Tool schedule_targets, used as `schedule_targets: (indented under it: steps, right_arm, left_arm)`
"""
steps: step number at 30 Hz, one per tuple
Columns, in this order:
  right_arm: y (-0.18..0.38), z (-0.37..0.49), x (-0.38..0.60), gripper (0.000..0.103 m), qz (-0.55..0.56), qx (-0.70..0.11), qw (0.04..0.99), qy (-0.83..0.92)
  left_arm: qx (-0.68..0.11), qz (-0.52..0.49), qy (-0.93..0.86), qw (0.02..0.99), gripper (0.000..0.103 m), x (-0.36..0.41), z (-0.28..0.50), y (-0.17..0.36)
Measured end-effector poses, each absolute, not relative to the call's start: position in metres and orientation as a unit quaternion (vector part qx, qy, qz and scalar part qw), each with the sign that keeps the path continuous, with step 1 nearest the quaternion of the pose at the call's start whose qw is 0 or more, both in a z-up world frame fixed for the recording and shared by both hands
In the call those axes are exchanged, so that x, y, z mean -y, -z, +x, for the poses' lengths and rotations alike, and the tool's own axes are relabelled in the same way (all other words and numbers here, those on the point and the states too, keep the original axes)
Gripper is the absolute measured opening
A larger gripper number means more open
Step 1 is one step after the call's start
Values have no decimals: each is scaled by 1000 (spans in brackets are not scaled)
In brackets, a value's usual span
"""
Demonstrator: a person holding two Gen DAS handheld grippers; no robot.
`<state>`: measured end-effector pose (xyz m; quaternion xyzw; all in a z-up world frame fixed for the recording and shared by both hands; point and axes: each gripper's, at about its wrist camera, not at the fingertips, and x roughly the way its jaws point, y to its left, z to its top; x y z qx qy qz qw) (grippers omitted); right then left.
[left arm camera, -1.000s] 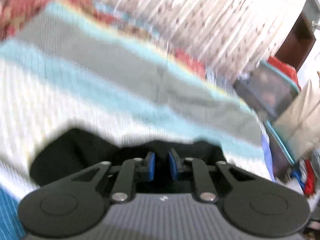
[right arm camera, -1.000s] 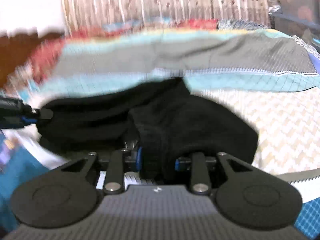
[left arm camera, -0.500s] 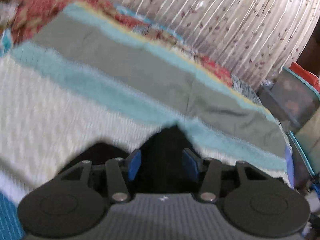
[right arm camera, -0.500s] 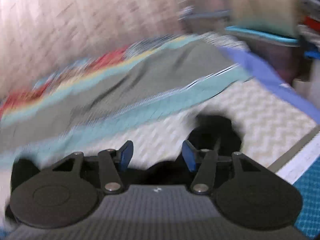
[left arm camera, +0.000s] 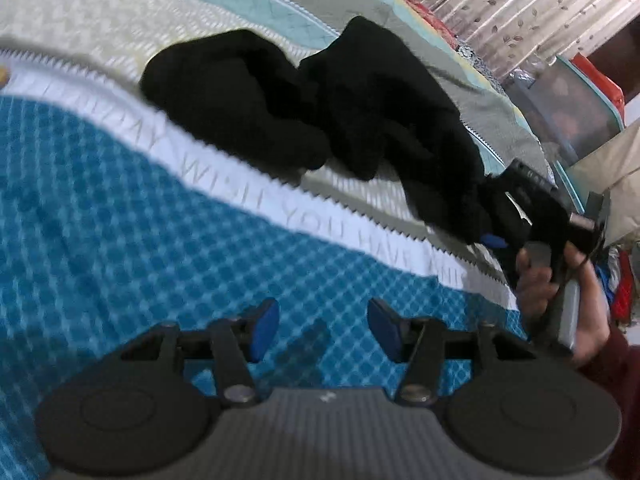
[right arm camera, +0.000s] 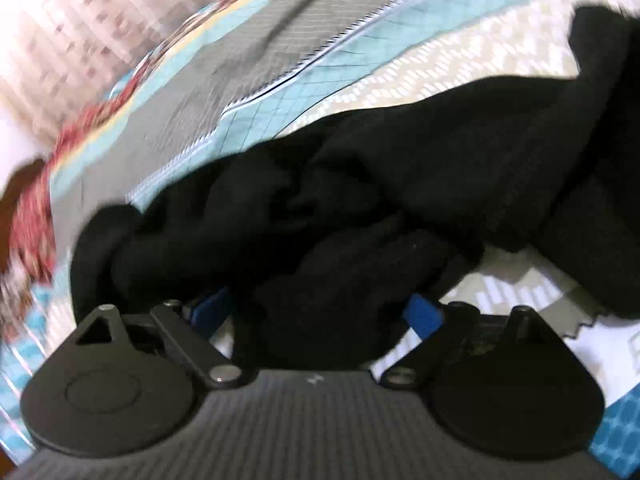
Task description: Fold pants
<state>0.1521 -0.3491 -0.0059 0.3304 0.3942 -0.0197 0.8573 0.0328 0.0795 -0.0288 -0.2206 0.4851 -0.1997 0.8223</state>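
The black pants (left arm camera: 320, 108) lie crumpled in a heap on the patterned bedspread (left arm camera: 120, 216). My left gripper (left arm camera: 323, 330) is open and empty, held over the blue checked part of the spread, well short of the pants. My right gripper (right arm camera: 318, 310) is open with its blue pads (right arm camera: 422, 316) on either side of a bunch of the black cloth (right arm camera: 340, 240), which fills the gap between the jaws. In the left wrist view the right gripper (left arm camera: 494, 240) shows at the right end of the pants, held by a hand.
The bedspread has grey, teal and cream chevron stripes (right arm camera: 280, 60) and a white lettered band (left arm camera: 320, 216). A flowered curtain (left arm camera: 540, 12) hangs behind the bed. Storage bins (left arm camera: 572, 108) and clothes stand beyond the bed's far right corner.
My left gripper let go of the pants, opened and pulled back over the blue part of the spread. My right gripper swung away open, then came back around a bunch of the pants.
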Motion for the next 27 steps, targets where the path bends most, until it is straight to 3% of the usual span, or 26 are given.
schedule_targets:
  steps: [1,3,4,5,8,13,17,20,24,27]
  right_arm:
    - [4,158,351,92,344,-398,850,24]
    - [1,157,355,74,355,-397,846,27]
    - [-1,158,352,27,342,-401,850,29]
    - [-2,160,341,11,312,-414,854,34]
    - [-10,154,330,11,304,-425,852,11]
    - [-74,118,286,11,313,-402,843,-174]
    - [-133,61,249,11,236,-312,841,-375]
    - [-139,45,241,12,208,-271,836,-430]
    - [-80,67,216,14,198,-375,829,-364]
    - [-1,79,195,19,157,-508,797,-288]
  left_arm:
    - [-486,-226,198,821,51,-83,31,31]
    - [-484,-233,194,821,51,-88,28,30]
    - [-483,-236,191,821,51,-92,26,32]
    - [-481,-241,189,822,51,-95,27,30]
    - [-464,-260,191,825,51,-108,25,24]
    - [-445,-291,195,824,53,-125,24,14]
    - [-434,-304,187,827,56,-135,19,11]
    - [-438,-309,176,826,57,-142,13,14]
    - [-445,-310,153,826,57,-152,1,20]
    - [-455,-314,140,821,58,-161,-8,26]
